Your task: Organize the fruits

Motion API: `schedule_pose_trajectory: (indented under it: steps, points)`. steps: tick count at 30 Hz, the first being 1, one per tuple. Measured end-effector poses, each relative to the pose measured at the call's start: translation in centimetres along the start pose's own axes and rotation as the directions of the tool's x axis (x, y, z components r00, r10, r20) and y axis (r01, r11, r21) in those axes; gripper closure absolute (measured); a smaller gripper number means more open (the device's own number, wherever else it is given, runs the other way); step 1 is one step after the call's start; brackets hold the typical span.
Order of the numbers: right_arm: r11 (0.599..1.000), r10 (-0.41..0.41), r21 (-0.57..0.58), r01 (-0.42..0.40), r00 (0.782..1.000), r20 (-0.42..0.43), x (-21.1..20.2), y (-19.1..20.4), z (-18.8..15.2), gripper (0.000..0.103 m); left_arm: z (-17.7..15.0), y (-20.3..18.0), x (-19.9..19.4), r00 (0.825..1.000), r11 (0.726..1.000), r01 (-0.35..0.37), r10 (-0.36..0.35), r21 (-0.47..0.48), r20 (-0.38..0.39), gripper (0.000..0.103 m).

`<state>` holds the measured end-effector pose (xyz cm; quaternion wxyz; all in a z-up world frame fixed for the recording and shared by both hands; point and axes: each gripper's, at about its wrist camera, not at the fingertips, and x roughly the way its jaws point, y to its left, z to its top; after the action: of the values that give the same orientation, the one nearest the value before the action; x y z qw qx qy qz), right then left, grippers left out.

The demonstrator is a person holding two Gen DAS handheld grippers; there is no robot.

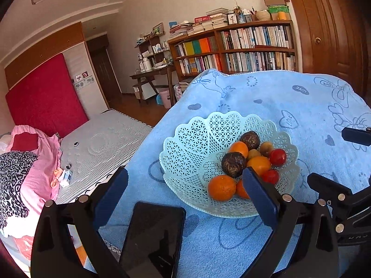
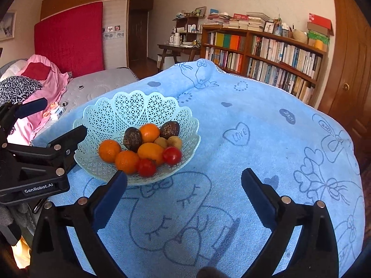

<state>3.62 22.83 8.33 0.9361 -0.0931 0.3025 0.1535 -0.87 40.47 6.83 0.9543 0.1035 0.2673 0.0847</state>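
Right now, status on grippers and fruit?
Left gripper open, empty. Right gripper open, empty. All fruit in the lattice basket on the blue towel. Black phone beside basket.

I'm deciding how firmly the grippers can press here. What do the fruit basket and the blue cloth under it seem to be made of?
The basket looks like thin moulded plastic, pale mint with a slight sheen: its walls are a regular openwork lattice with scalloped edges, probably light and a bit flexible. The blue cloth looks like soft terry or microfibre towelling, matte and fuzzy, with printed hearts and cartoon outlines; it drapes and wrinkles.
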Motion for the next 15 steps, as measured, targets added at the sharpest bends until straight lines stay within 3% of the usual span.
schedule_pose_trajectory:
  steps: [8, 15]
  points:
    - [0.994, -0.099, -0.051, 0.099, 0.995, 0.014, -0.11, 0.37, -0.08, 0.005, -0.19, -0.72, 0.0, 1.0, 0.999, -0.018, 0.017, 0.051, 0.008, 0.003]
    - [0.987, -0.137, -0.078, 0.138, 0.99, 0.011, 0.02, 0.73, -0.14, 0.005, -0.35, -0.88, 0.52, 1.0, 0.998, -0.02, 0.02, 0.06, -0.004, 0.003]
